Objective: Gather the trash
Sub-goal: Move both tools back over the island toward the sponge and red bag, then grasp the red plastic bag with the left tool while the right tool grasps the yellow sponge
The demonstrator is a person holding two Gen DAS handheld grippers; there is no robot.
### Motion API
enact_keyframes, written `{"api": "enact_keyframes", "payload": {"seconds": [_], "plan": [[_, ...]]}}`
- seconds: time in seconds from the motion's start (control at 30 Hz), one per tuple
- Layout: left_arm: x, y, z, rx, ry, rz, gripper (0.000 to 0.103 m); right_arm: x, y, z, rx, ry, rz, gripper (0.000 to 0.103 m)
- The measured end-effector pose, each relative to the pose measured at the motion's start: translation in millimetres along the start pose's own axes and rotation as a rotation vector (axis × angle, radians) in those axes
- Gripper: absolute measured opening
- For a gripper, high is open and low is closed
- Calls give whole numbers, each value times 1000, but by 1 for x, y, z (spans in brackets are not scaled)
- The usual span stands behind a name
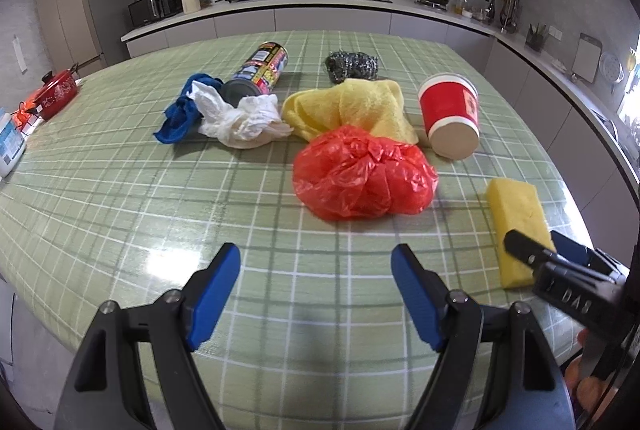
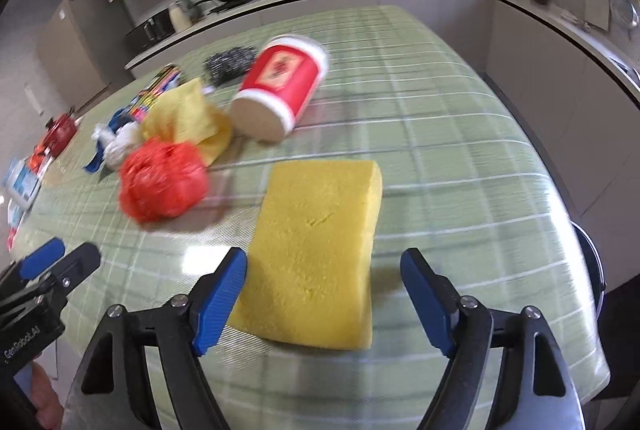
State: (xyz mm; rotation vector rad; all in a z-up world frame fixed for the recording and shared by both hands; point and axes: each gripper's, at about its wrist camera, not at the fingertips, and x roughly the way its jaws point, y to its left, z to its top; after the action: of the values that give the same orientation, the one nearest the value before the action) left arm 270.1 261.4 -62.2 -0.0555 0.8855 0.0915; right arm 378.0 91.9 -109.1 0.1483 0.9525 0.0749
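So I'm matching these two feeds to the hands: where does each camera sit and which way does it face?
Left wrist: on the left gripper, low over the table, facing the red bag; the right gripper enters at right.
Right wrist: on the right gripper, facing the sponge, its near end between the open fingers; the left gripper enters at left.
Shared: bag, sponge, cup, yellow cloth.

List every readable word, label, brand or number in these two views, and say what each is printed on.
"GenRobot.AI": on the left gripper body, seen in the right wrist view.
"DAS": on the right gripper body, seen in the left wrist view; possibly partial.
Spray can label: colourful print, too blurred to read.
Red paper cup emblem: unreadable.
White container at the table's left edge: print too small.
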Motion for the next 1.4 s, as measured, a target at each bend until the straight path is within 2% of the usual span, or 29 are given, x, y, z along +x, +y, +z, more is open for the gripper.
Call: {"api": "enact_keyframes", "payload": {"seconds": [0.1,0.3,0.43,0.6,0.77,0.83,0.87,0.9,0.93,0.97,1.07,1.17,1.4], "plan": [[5,-3,3,-6,7,-7,79,3,-10,7,5,0,-2,70],[18,-14,12,5,20,-15,79,9,-23,19,17,3,0,68],[26,-22,21,9,19,-21,79,12,-24,24,40,24,31,74],[39,-31,36,8,18,-14,84,17,-16,28,20,33,23,80],[59,-39,42,33,44,2,89,23,-9,33,-8,35,5,82],[64,-37,41,26,43,-23,89,25,-8,34,-17,28,1,81],[64,-34,40,16,36,-40,85,25,-8,35,-19,26,2,80],[64,-32,39,4,32,-55,81,25,-9,35,-20,20,3,69],[64,-30,38,-5,31,-69,69,25,-9,36,-22,16,3,60],[64,-29,38,-9,32,-77,59,25,-10,36,-22,16,8,59],[57,-30,34,-4,19,-98,46,25,-13,38,-15,12,25,55],[50,-25,31,-19,9,-123,39,21,-15,37,9,-2,51,51],[25,-12,27,-36,-23,-146,37,2,-12,36,17,-37,65,51]]}}
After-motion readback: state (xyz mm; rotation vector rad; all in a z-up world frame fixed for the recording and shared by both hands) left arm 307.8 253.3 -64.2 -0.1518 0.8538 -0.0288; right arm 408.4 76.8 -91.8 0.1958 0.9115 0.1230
